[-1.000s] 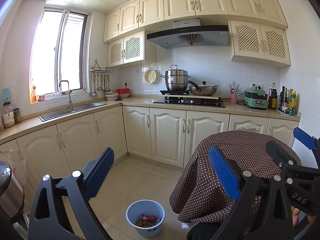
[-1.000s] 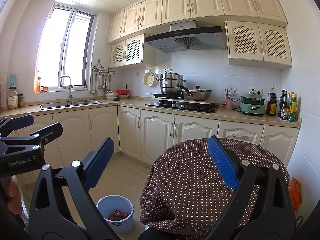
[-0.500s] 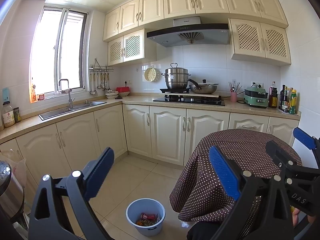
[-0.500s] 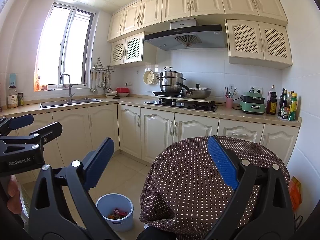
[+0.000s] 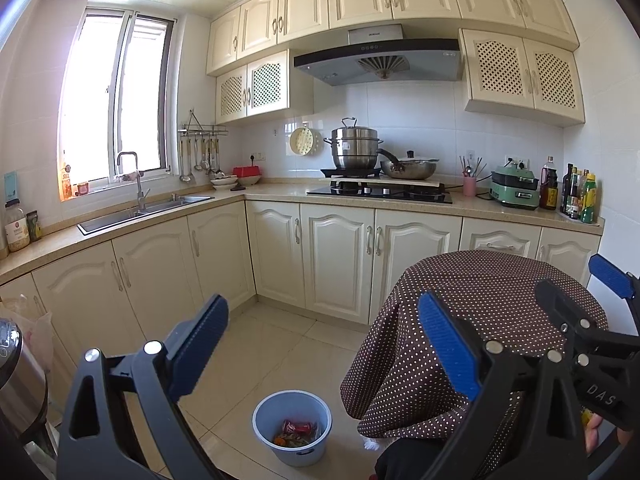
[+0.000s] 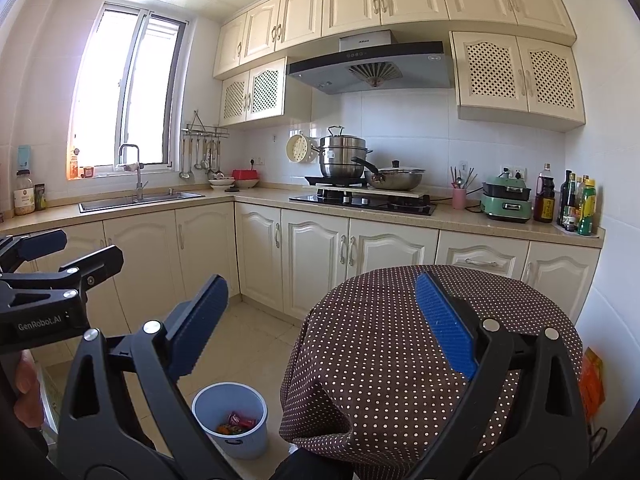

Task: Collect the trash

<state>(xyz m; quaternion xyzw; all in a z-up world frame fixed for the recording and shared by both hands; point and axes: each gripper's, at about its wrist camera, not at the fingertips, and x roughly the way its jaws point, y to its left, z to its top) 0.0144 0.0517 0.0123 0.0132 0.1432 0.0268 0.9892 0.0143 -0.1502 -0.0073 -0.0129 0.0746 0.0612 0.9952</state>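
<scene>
A light blue trash bucket point(image 5: 292, 426) stands on the tiled floor beside the round table; it also shows in the right wrist view point(image 6: 230, 418). Inside lie a red can point(image 5: 298, 426) and orange scraps. My left gripper point(image 5: 322, 344) is open and empty, held high above the bucket. My right gripper point(image 6: 320, 330) is open and empty, held above the table's edge. Each gripper shows at the edge of the other's view: the right one point(image 5: 580, 300) and the left one point(image 6: 76, 250).
A round table point(image 6: 400, 344) with a brown dotted cloth stands at right. L-shaped cabinets carry a sink point(image 5: 144, 210), a hob with pots point(image 5: 356, 152) and bottles point(image 5: 576, 196). A steel appliance point(image 5: 16, 380) is at far left. An orange packet point(image 6: 592, 376) lies right of the table.
Both views have tilted down slightly; the kitchen sits a little higher in frame. Both grippers stay open and empty.
</scene>
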